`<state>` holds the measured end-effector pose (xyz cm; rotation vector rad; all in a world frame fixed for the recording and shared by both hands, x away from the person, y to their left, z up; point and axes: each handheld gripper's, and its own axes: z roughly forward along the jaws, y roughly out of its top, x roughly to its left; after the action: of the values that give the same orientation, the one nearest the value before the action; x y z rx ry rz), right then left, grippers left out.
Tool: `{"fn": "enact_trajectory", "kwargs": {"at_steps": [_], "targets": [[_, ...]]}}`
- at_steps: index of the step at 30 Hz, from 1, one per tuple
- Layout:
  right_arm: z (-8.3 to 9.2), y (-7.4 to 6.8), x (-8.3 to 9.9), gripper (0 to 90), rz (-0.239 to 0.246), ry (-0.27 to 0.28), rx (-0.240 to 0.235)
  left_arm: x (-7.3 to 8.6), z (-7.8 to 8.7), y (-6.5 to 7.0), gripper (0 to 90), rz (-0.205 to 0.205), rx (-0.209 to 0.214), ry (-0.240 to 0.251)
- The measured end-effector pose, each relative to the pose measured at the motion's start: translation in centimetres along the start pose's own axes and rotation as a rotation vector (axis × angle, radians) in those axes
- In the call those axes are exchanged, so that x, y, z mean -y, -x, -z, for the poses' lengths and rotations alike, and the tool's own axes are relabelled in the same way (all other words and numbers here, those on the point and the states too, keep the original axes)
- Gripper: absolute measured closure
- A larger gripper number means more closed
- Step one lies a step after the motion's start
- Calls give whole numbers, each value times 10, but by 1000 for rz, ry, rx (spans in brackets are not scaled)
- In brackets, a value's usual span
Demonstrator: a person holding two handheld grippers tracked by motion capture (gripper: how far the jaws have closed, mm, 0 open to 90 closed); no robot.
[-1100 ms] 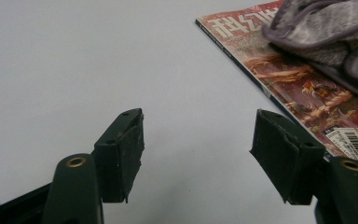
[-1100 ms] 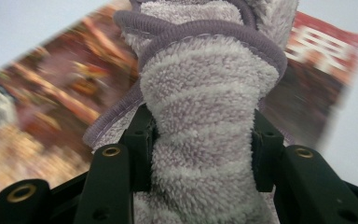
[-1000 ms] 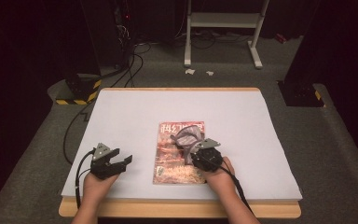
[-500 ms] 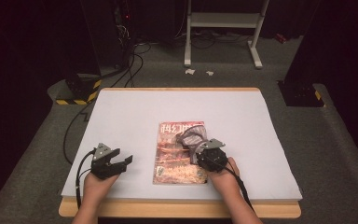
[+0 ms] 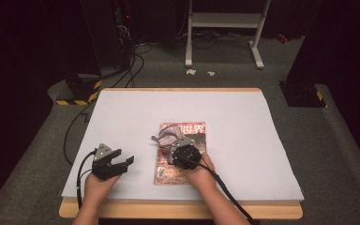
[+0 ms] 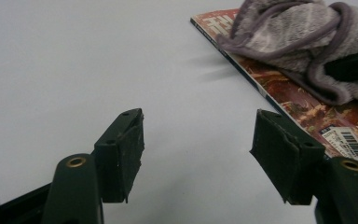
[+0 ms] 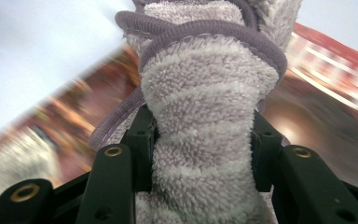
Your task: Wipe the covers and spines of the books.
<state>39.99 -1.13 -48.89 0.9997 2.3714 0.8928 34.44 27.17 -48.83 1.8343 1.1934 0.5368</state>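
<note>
Just one towel (image 7: 200, 135), one magazine (image 5: 180, 154), two claws.

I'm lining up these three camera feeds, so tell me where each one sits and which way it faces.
High view: above the near table edge, looking forward and down; both forearms, left gripper, right gripper.
Left gripper view: low between open jaws, facing the glossy red magazine.
Right gripper view: rides the jaws clamped on the fluffy grey striped towel.
Shared: towel and magazine on the white table sheet.
</note>
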Motion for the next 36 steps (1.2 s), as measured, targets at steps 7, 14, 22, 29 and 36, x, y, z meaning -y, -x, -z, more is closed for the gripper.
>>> {"fn": "enact_trajectory", "kwargs": {"at_steps": [7, 14, 22, 29, 36], "targets": [[-13, -32, -18, 554, 52, 8, -46, 0, 1, -1, 341, 1, -2, 3], [-12, -30, -17, 551, 60, 10, -57, 1, 3, -3, 341, 2, -5, 3], [5, 4, 7, 551, 3, 8, -14, 1, 3, -3, 341, 3, -6, 3], [25, 36, 36, 552, -53, 23, 34, 1, 2, -2, 341, 2, -7, -1], [44, 65, 60, 552, -111, 28, 84, 1, 2, -2, 341, 3, -8, -3]]}}
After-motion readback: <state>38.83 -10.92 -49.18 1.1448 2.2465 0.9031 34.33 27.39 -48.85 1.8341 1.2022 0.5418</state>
